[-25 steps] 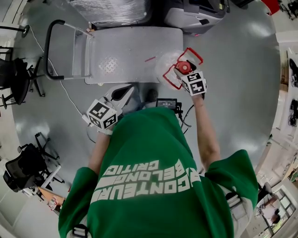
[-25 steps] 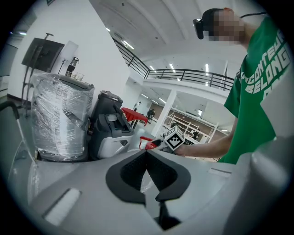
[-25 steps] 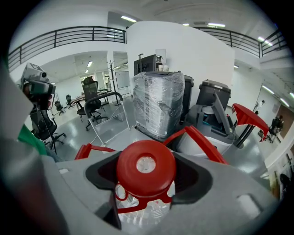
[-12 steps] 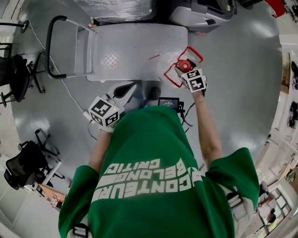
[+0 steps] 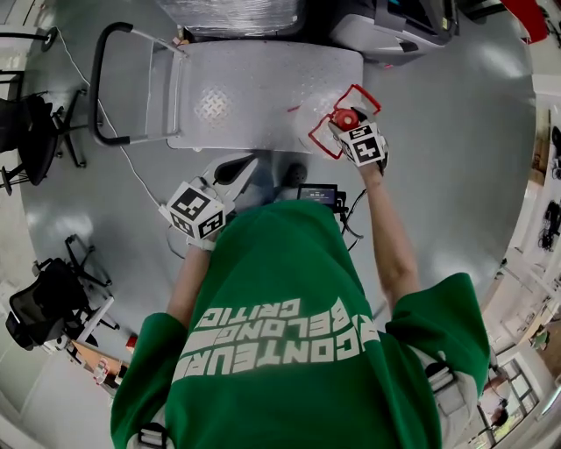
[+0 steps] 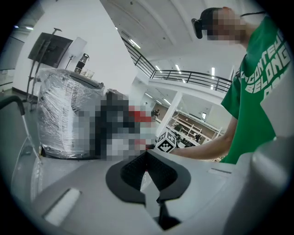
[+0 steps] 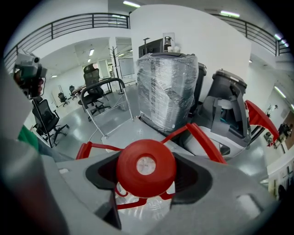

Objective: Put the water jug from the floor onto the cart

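Note:
The water jug (image 5: 304, 119) is clear plastic with a red cap (image 7: 146, 167) and a red carry handle (image 5: 358, 95). My right gripper (image 5: 345, 124) is shut on the cap and holds the jug at the right end of the cart's grey metal deck (image 5: 237, 83). In the right gripper view the cap fills the hollow between the jaws, with the jug's clear body below it. My left gripper (image 5: 238, 168) hangs lower, in front of the cart's near edge. Its jaws (image 6: 148, 181) are shut with nothing between them.
The cart's black push handle (image 5: 99, 88) is at the left. A plastic-wrapped block (image 7: 167, 87) and a grey machine (image 5: 394, 26) stand behind the cart. Office chairs (image 5: 39, 307) sit at the left. A white cable (image 5: 131, 175) and a black device (image 5: 317, 193) lie on the floor.
The right gripper has carried the jug slightly farther over the cart's right end. The cart appears a little closer in the view. The left gripper has hardly moved.

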Motion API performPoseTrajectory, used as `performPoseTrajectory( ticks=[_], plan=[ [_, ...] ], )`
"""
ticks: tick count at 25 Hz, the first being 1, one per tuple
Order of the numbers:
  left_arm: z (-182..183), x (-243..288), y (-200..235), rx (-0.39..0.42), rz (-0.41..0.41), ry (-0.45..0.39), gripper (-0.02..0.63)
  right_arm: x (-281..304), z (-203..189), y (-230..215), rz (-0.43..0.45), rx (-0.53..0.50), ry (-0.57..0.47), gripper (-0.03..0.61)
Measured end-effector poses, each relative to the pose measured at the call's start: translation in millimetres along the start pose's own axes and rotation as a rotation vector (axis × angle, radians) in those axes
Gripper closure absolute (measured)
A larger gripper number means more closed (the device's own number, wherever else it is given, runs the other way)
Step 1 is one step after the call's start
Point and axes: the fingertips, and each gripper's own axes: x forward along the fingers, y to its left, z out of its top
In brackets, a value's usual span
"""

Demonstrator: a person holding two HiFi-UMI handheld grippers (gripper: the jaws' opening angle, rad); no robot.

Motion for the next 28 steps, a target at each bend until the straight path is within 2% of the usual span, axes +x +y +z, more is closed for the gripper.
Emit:
performPoseTrajectory(
  ticks=[18,28],
  plan=[
    [4,-24,43,-0.059,0.079,-0.014,0.606,79,9,9,0.045,-0.049,0.111,0.276],
    [0,-36,64,-0.085,0.097,0.01,0.606,118,-3,12,0.059,-0.02,0.211,0.276]
  ],
)
